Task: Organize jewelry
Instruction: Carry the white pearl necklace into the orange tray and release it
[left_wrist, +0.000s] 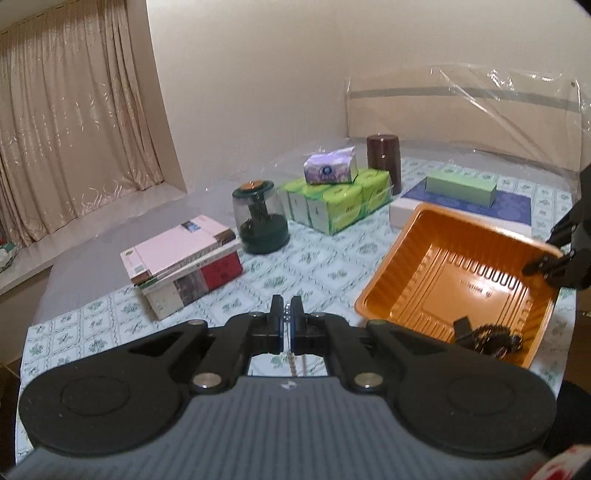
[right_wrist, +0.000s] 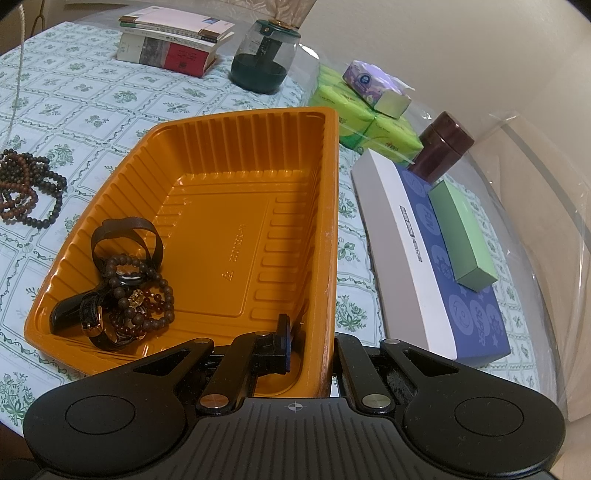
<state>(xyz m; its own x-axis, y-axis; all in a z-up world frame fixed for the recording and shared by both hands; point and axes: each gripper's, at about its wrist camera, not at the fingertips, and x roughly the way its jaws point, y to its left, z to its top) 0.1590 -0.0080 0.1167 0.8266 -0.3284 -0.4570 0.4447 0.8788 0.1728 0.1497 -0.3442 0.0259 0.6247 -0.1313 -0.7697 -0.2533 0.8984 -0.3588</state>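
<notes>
An orange plastic tray (right_wrist: 258, 206) sits tilted on the patterned tablecloth; it also shows in the left wrist view (left_wrist: 424, 258). Watches and bead bracelets (right_wrist: 125, 288) lie piled in its near left corner. My right gripper (right_wrist: 310, 343) is shut on the tray's near right wall, one finger inside, one outside. My left gripper (left_wrist: 286, 317) is shut on a thin bead necklace (left_wrist: 291, 363) that hangs below the fingers, above the table left of the tray. Dark bead bracelets (right_wrist: 26, 188) lie on the cloth left of the tray.
A stack of books (left_wrist: 184, 258), a green glass-domed jar (left_wrist: 260, 218), green tissue packs (left_wrist: 336, 199) with a purple pack on top, a brown canister (left_wrist: 384, 158) and a blue-white box with a green box (left_wrist: 460, 188) stand behind the tray. Clear plastic sheeting hangs at the back right.
</notes>
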